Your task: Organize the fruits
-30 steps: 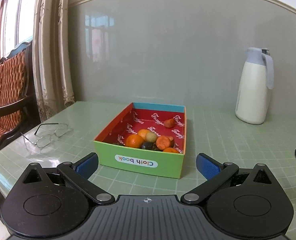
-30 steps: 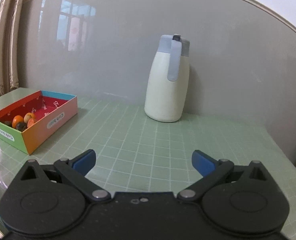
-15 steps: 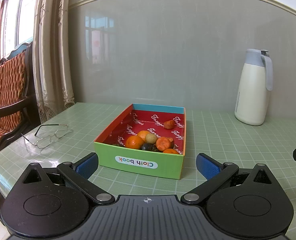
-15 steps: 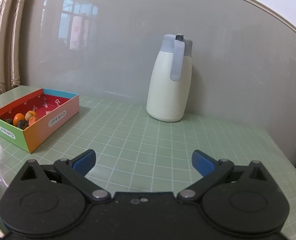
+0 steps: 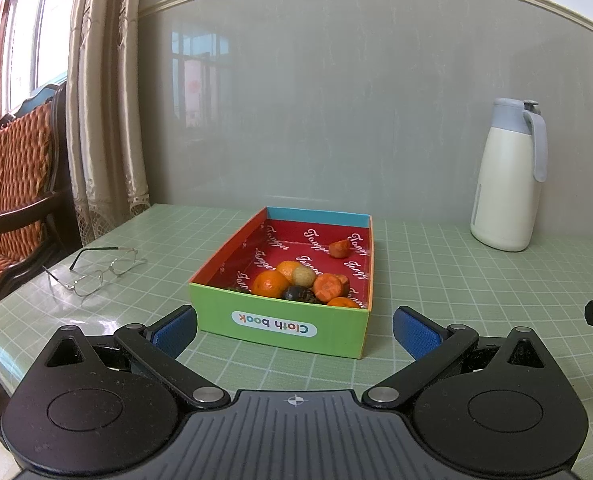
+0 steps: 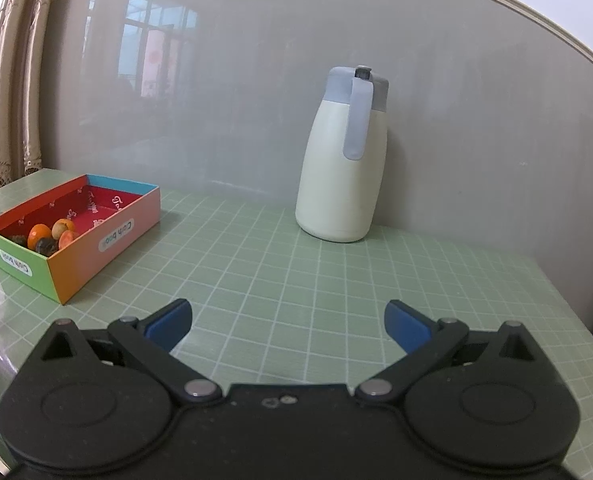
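Observation:
A colourful cardboard box (image 5: pixel 280 322) with a red inside stands on the green checked table. It holds several small fruits: oranges (image 5: pixel 270 283), a pale round fruit (image 5: pixel 303 276), a dark fruit (image 5: pixel 296 293) and orange-red pieces (image 5: pixel 328 286), with one piece (image 5: pixel 339 249) apart near the far end. My left gripper (image 5: pixel 294 330) is open and empty, just in front of the box. My right gripper (image 6: pixel 286 322) is open and empty over bare table; the box (image 6: pixel 76 236) lies to its left.
A white jug with a grey-blue lid and handle (image 5: pixel 506 176) stands by the back wall, also in the right wrist view (image 6: pixel 344 156). Wire-rimmed glasses (image 5: pixel 92 268) lie left of the box. A wooden chair (image 5: pixel 12 184) and curtains (image 5: pixel 104 100) stand at the left.
Both grippers have risen or tilted slightly, so the box and jug sit lower in the views. Both stay open and empty. Nothing on the table moved.

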Demonstrator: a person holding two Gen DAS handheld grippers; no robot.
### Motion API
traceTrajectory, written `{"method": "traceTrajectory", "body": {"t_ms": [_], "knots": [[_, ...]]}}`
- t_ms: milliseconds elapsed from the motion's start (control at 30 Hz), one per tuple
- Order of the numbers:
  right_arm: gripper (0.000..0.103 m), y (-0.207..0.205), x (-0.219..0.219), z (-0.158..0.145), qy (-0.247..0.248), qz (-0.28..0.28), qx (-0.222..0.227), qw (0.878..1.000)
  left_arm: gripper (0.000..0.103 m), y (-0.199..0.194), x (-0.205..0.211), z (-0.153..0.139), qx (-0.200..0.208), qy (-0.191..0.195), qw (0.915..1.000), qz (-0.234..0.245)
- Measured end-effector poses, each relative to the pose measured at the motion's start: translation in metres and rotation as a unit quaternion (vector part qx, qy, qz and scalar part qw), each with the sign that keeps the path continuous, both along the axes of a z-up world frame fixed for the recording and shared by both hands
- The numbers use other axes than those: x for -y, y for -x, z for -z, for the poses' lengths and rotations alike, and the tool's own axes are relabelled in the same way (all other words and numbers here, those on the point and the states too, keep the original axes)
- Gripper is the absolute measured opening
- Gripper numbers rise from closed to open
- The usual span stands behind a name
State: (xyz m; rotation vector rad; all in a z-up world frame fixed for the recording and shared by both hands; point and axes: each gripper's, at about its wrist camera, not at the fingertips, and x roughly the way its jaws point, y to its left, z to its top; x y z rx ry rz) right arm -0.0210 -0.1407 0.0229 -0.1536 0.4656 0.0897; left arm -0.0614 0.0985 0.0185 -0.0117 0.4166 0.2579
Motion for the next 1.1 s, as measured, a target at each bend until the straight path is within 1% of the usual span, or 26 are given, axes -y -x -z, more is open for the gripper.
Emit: {"method": "traceTrajectory", "body": {"t_ms": [800,933,1100], "knots": [[0.103,0.001,-0.0004,0.0009,0.0,-0.001,0.0,1.0,0.103,0.0005,-0.001,0.0003,0.001,0.0,1.0,-0.002],[0.103,0.0007,-0.0009,0.0011,0.002,-0.001,-0.002,1.0,0.103,0.003,0.0008,-0.0005,0.011,-0.005,0.9999,0.005],[0.103,0.0004,-0.0008,0.0015,0.001,-0.001,-0.002,1.0,0.103,0.0062,0.007,-0.0024,0.022,-0.021,0.9995,0.008]]}}
